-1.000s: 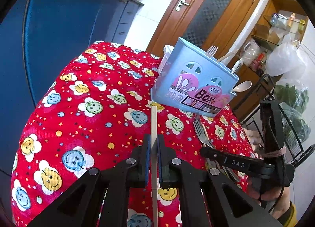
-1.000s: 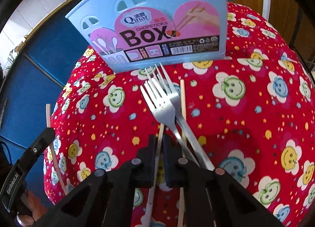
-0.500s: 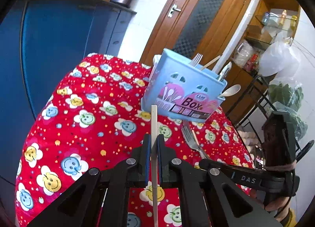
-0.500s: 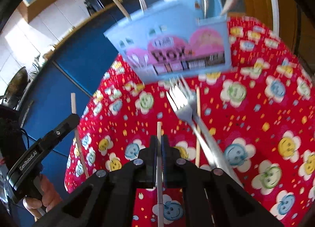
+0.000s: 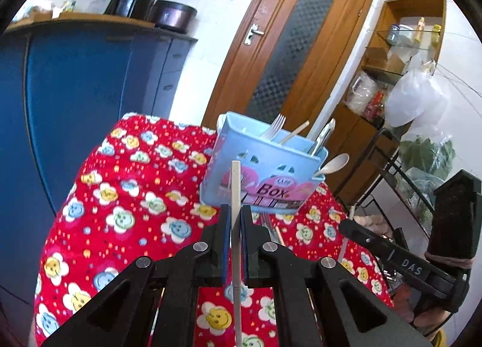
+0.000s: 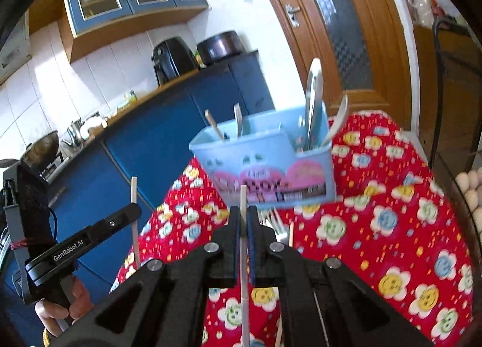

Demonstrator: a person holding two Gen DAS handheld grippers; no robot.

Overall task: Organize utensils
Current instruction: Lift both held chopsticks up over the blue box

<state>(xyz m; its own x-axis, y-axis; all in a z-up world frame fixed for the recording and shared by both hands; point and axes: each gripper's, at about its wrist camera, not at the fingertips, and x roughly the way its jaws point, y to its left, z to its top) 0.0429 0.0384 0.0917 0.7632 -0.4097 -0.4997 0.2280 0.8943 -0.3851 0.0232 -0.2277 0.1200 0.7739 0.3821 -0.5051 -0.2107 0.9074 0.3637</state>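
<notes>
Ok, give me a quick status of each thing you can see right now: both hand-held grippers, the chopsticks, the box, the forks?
Left hand-held gripper: shut on a pale wooden chopstick.
Right hand-held gripper: shut on a second pale chopstick.
Light blue plastic utensil box: upright on the red flowered tablecloth, already holding utensils.
Metal forks: lying on the cloth, in front of the box.

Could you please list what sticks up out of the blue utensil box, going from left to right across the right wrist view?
Chopstick → fork handle → metal utensil handles → spoon.
</notes>
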